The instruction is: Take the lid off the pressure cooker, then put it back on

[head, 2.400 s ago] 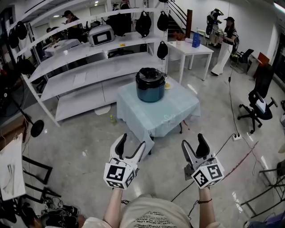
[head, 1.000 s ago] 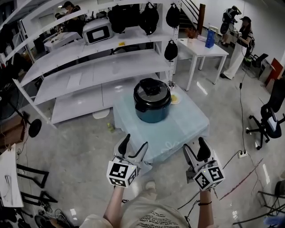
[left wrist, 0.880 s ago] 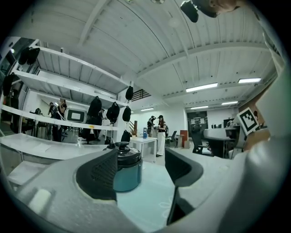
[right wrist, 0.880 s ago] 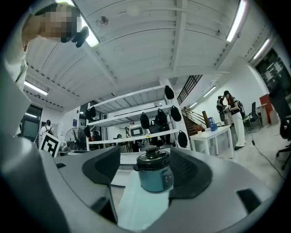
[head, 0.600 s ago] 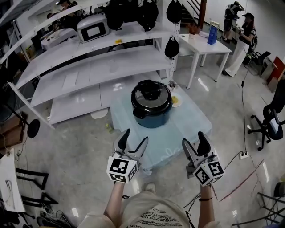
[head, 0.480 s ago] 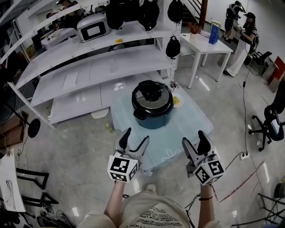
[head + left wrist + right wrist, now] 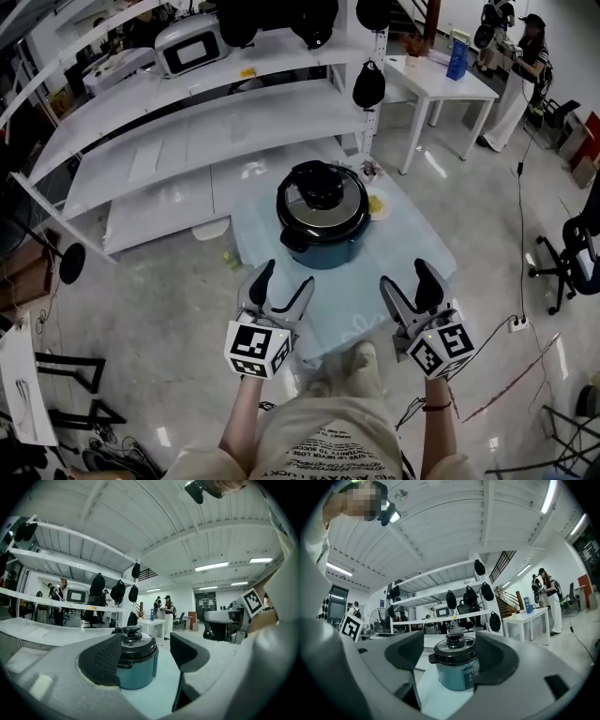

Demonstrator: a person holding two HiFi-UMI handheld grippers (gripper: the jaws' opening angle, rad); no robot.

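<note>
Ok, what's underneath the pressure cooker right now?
The pressure cooker stands on a pale blue tablecloth. The cloth hangs down over the edges, so whatever furniture supports it is covered and cannot be seen.

**Cooker lidded, both grippers short of it**

I see the pressure cooker on the blue-clothed table, with its lid on. My left gripper sits at its 7 o'clock and my right gripper at 5. Both have their jaws apart and hold nothing.
</note>
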